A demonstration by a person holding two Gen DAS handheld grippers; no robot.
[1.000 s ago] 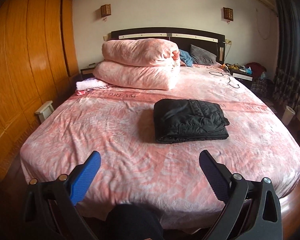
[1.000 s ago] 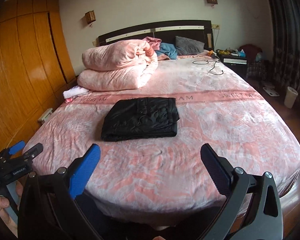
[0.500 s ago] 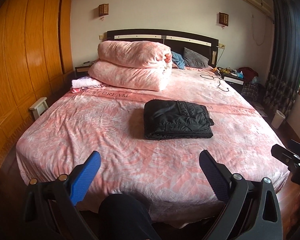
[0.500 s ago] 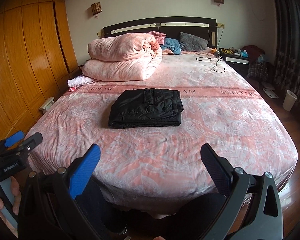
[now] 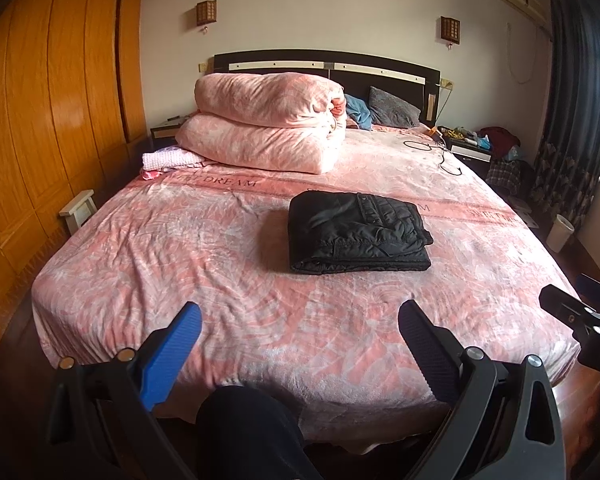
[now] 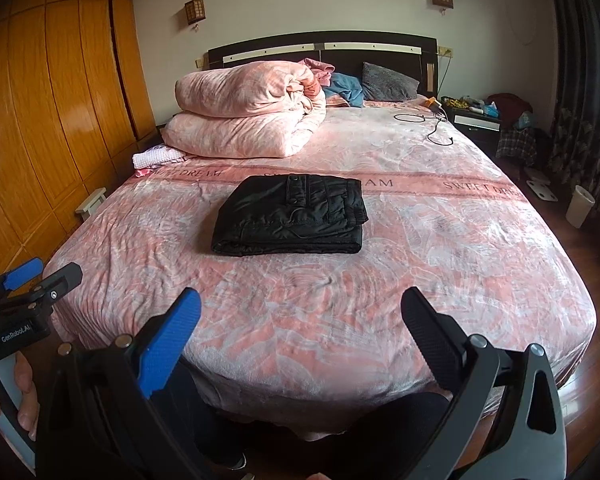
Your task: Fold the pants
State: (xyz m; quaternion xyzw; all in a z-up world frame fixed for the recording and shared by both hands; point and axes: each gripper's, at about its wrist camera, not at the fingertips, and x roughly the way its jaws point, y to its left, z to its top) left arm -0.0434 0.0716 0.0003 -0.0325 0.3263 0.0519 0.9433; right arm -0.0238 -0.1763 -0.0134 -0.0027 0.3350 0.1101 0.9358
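Nearest: the left gripper (image 5: 300,320) is held off the foot edge of the bed, fingers spread wide w/ nothing between them, one blue pad (image 5: 172,356), one black. The right gripper (image 6: 300,316) is the same, spread apart and empty, also short of the foot edge. Each shows in the other's view: the right one at the right border of the left wrist view, the left one at the left border of the right wrist view, w/ a hand (image 6: 16,396) wrapped round its handle. A dark-clad knee (image 5: 240,428) sits below, between the left gripper's fingers.

Then the bed (image 5: 112,280), pink patterned sheet, a bit wrinkled, w/ a printed band reading "SWEET DREAM" across it.

Mid-bed, approx centre, just this side of that band: the black pants (image 5: 356,232), folded into a thick rectangular stack, waistband on top, lying flat. Well apart from both grippers.

Further back, twd the head-end left corner: a folded pink duvet (image 5: 264,120), doubled over in two fat layers. A small pink-white cloth (image 5: 168,158) lies beside it at the left edge. Behind the duvet, a blue garment (image 5: 358,110) and a grey pillow (image 5: 392,108) against the dark headboard (image 5: 324,64). A black cable (image 5: 440,152) trails near the head-end right corner.

Beyond: a cluttered nightstand (image 5: 470,148) at right, a wooden wardrobe (image 5: 40,100) along the left wall, and dark curtains (image 5: 572,120) at right.
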